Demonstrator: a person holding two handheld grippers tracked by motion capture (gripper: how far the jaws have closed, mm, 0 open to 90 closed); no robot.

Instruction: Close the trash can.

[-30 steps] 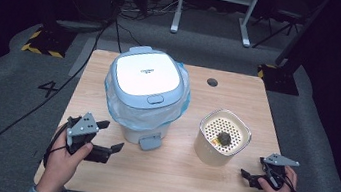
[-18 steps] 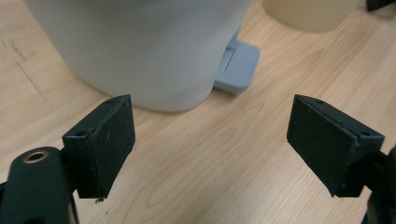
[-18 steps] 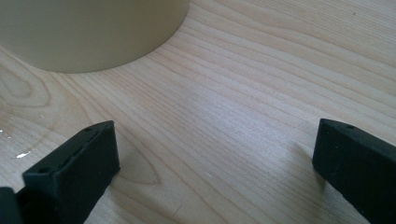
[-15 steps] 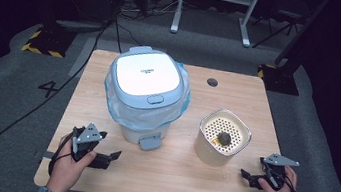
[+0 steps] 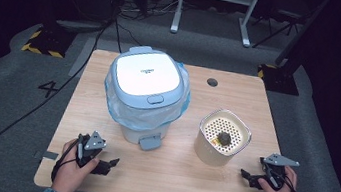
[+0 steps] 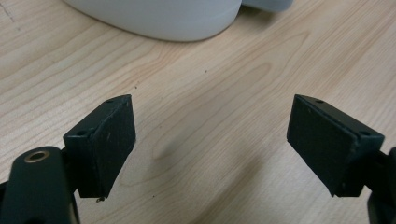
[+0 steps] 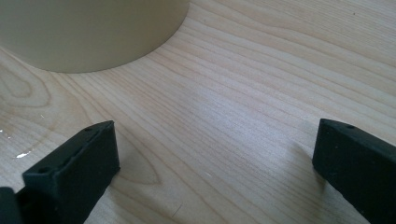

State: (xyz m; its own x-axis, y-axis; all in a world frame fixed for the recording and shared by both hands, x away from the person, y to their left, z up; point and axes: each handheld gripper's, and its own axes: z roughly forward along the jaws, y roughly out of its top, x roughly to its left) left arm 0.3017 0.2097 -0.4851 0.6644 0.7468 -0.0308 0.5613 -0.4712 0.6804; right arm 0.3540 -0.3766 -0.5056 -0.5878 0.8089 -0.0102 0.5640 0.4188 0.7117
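While both hands rest at the near edge of the table [image 5: 240,85], the left gripper [image 5: 107,164] sits near-left with jaws spread wide and nothing between them, and the right gripper [image 5: 249,177] sits near-right, also released and empty. Bin [image 5: 147,98] stands left of centre, lid down, blue liner bag [image 5: 177,108] bunched under the rim, pedal [image 5: 150,141] sticking out toward the near side. Cream cup [image 5: 220,138] is just right of the bin, apart from it, with a perforated insert and a dark lump [image 5: 223,138] on top; probably food scrap, too small to tell. In the left gripper view the bin base [image 6: 159,16] is just ahead; in the right gripper view the cup wall [image 7: 88,32] is ahead-left. Likely step: get the lump into the bin. To do it well, press the pedal or lift the lid with the left first, hold it open, then grip the cup low on its wall with the right, squarely, and tip slowly over the opening so the insert does not drop out.
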